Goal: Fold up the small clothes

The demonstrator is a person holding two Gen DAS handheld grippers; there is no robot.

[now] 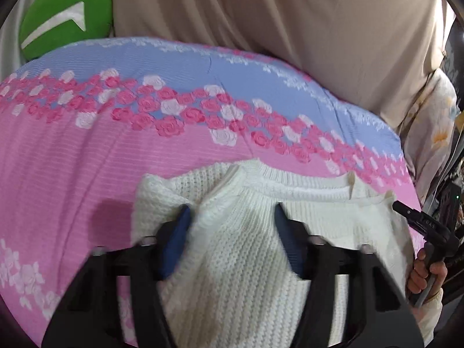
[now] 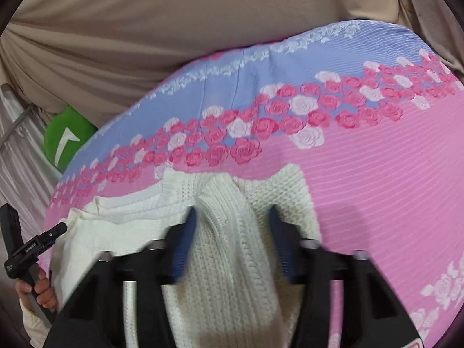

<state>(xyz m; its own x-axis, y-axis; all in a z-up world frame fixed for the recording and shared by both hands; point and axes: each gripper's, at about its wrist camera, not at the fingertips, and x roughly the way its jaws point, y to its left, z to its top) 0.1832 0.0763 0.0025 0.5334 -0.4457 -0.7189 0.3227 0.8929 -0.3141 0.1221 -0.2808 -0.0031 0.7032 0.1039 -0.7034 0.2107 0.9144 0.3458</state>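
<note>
A white knit sweater (image 1: 304, 200) lies on a pink and blue rose-printed bedspread (image 1: 87, 159), its ribbed neckline toward the far side. My left gripper (image 1: 232, 211) sits over the sweater's left part, and a raised fold of knit fills the gap between its blue pads. In the right wrist view the same sweater (image 2: 130, 232) shows, and my right gripper (image 2: 232, 217) has a ridge of knit bunched between its pads. Each view catches the other hand-held gripper at its edge, gripped by a hand (image 1: 426, 275).
A green cushion (image 1: 63, 17) with a white arrow mark rests at the bedspread's far left corner. Beige draped fabric (image 1: 290, 14) rises behind the bed. A floral cloth (image 1: 435, 133) hangs at the right edge. Pink bedspread (image 2: 362, 174) stretches right of the sweater.
</note>
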